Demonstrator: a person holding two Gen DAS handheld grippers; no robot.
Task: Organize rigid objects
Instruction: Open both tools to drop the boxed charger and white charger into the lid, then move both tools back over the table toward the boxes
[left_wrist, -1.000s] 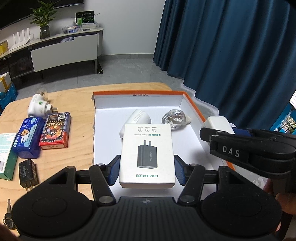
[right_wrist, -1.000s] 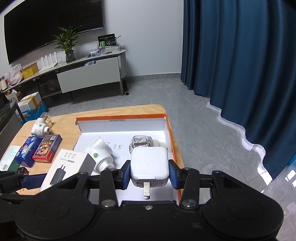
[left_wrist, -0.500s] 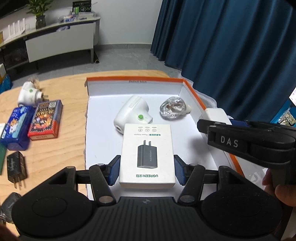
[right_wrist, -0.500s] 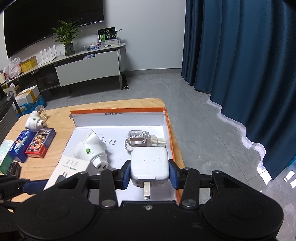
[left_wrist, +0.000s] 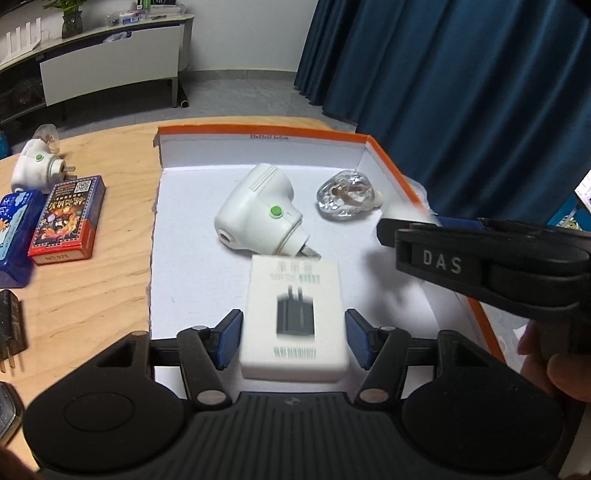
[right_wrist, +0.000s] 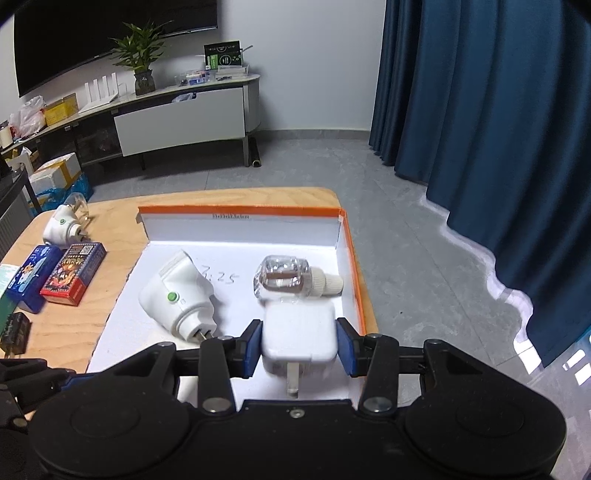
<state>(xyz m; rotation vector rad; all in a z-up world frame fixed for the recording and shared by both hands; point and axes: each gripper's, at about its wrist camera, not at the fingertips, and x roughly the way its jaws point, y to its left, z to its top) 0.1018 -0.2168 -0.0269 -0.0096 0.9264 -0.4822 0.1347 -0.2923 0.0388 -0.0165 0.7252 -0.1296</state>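
Box tray (left_wrist: 384, 155) white inside, orange rim, on light wood table (left_wrist: 92, 280). In the tray: white plug-in device (left_wrist: 258, 218) with green button, clear bottle (left_wrist: 345, 197), white charger box (left_wrist: 295, 317) with black adapter print, plain white adapter (right_wrist: 299, 334). Left of the tray: red card pack (left_wrist: 66, 221), blue pack (left_wrist: 16, 236). Dark blue curtain (left_wrist: 461, 92) behind.

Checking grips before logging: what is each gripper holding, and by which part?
Right gripper: white charger, clamped by its two side faces, prong toward the camera. Left gripper: jaws opening, charger box between the fingers but released, blurred.
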